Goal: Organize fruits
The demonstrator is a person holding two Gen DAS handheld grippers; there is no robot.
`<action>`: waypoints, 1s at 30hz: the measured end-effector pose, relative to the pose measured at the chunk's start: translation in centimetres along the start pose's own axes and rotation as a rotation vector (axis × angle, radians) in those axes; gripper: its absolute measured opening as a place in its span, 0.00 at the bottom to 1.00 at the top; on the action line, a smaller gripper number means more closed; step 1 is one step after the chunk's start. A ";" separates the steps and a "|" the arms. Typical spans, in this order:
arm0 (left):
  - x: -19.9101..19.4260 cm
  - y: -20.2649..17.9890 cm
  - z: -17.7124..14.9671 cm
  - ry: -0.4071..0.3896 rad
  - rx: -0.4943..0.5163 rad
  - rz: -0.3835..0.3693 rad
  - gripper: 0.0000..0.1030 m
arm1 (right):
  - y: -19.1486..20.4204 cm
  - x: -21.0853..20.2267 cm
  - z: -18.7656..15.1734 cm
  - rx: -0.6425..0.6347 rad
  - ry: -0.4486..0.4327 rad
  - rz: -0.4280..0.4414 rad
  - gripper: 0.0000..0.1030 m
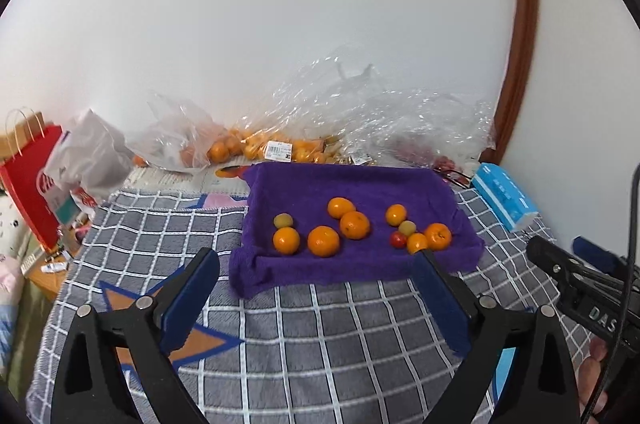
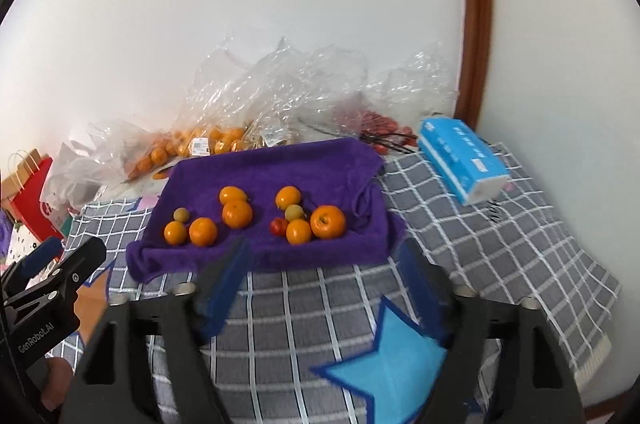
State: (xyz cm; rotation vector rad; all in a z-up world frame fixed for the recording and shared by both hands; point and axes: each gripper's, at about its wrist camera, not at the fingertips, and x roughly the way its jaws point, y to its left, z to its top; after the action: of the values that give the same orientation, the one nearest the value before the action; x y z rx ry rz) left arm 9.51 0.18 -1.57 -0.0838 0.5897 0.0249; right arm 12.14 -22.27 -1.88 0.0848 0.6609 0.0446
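The black left gripper point(image 1: 316, 264) with blue-padded fingers is held above a grey checked blanket point(image 1: 320, 336), its jaws spread wide with nothing between them. The black right gripper point(image 2: 324, 260), fitted with the same blue pads, is likewise held apart and empty over the blanket; its fingers are blurred, so the exact gap is hard to judge. Each gripper is seen at the edge of the other's view, well apart from it. Just beyond both sets of fingertips a purple terry towel point(image 1: 352, 183) is spread on the blanket, and the fruits are laid on it in three loose groups. At the left side two round orange mandarins point(image 1: 286, 240) are placed side by side, with a small yellow-green round fruit point(image 1: 283, 220) touching the leftmost one from behind. In the middle two more mandarins are set touching, one behind the other. At the right side three mandarins are clustered with a second yellow-green fruit and a small red tomato-like fruit point(image 1: 398, 239), all touching or just beside one another. Behind the towel, against a white wall point(image 1: 320, 23), crumpled clear plastic bags point(image 1: 360, 111) are piled, some holding more orange fruit. A light-blue tissue pack point(image 2: 464, 159) is lying to the right of the towel, and a red paper carrier bag point(image 1: 28, 183) is standing far left.
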 end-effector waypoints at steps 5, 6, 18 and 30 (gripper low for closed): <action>-2.1 -0.6 -0.7 0.006 0.012 0.004 0.98 | 0.2 -3.3 -1.1 -0.020 -0.038 -0.022 0.93; -2.5 -0.7 -0.9 0.008 0.011 0.001 0.98 | 0.2 -3.6 -1.2 -0.019 -0.037 -0.023 0.94; -4.5 -1.2 -1.6 0.004 0.015 0.021 0.98 | 0.1 -5.7 -2.0 -0.038 -0.037 -0.034 0.95; -4.7 -1.4 -1.6 0.001 0.014 0.032 0.98 | 0.2 -6.0 -1.8 -0.048 -0.050 -0.040 0.95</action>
State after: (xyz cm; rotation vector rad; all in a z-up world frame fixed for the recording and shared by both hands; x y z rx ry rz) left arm 4.75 -1.31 -0.17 -0.0613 0.5918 0.0517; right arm 6.31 -22.39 0.42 0.0268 0.6113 0.0201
